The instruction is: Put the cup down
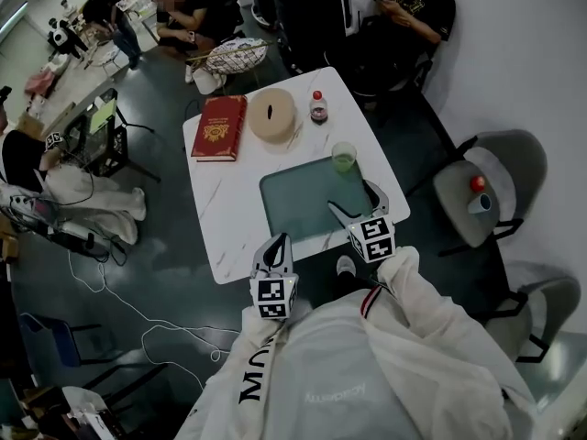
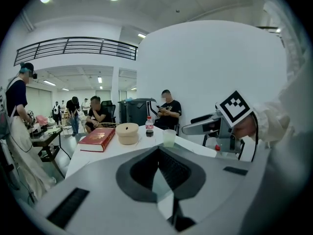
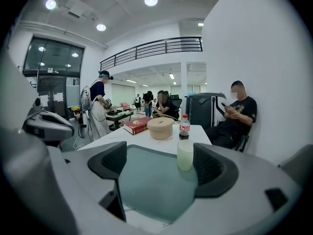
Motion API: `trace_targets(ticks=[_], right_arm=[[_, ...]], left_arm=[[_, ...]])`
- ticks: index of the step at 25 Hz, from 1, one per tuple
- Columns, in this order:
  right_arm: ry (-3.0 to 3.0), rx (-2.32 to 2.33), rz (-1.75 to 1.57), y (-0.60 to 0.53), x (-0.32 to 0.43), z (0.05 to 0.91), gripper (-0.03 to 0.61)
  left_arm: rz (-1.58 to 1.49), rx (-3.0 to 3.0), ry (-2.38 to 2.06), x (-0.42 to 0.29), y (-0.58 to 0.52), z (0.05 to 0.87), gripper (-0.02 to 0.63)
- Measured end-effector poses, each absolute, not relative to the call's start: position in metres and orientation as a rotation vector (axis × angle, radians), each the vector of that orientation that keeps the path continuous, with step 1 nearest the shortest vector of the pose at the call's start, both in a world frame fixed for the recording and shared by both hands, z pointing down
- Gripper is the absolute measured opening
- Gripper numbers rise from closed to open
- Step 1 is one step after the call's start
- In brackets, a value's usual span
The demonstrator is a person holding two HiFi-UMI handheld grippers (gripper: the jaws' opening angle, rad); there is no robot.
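A translucent greenish cup (image 1: pixel 344 157) stands upright on the far right corner of a green mat (image 1: pixel 298 200) on the white table (image 1: pixel 220 227). My right gripper (image 1: pixel 356 201) hovers open over the mat's near right edge, a short way back from the cup and not touching it. In the right gripper view the cup (image 3: pixel 185 154) shows beyond the wide-apart jaws of the right gripper (image 3: pixel 159 163), which hold nothing. My left gripper (image 1: pixel 274 248) is at the table's near edge, shut and empty. In the left gripper view the cup (image 2: pixel 169 137) is far ahead of the left gripper (image 2: pixel 157 168).
At the table's far side lie a red book (image 1: pixel 220 127), a round beige box (image 1: pixel 272 115) and a small red-capped bottle (image 1: pixel 318 108). A grey chair (image 1: pixel 491 186) stands right of the table. A seated person (image 1: pixel 413 12) is beyond the far corner. Cables run over the floor at left.
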State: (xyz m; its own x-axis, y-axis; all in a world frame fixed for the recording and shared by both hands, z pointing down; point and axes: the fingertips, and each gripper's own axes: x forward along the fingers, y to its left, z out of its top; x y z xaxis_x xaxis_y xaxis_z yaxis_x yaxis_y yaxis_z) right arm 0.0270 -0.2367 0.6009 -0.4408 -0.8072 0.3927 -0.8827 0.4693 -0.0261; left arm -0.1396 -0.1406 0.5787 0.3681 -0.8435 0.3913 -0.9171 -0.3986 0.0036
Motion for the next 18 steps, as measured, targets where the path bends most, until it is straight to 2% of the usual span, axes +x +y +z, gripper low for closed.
trace_targets(ticks=[12, 18], right_arm=[[-2.376, 1.479, 0.341, -0.176, 0.016, 0.590, 0.410], [-2.370, 1.505, 0.318, -0.152, 0.013, 0.579, 0.359]], left_arm=[[0.472, 2.455, -1.548, -0.151, -0.091, 0.572, 0.011], [0.453, 2.463, -1.544, -0.155, -0.072, 0.569, 0.011]])
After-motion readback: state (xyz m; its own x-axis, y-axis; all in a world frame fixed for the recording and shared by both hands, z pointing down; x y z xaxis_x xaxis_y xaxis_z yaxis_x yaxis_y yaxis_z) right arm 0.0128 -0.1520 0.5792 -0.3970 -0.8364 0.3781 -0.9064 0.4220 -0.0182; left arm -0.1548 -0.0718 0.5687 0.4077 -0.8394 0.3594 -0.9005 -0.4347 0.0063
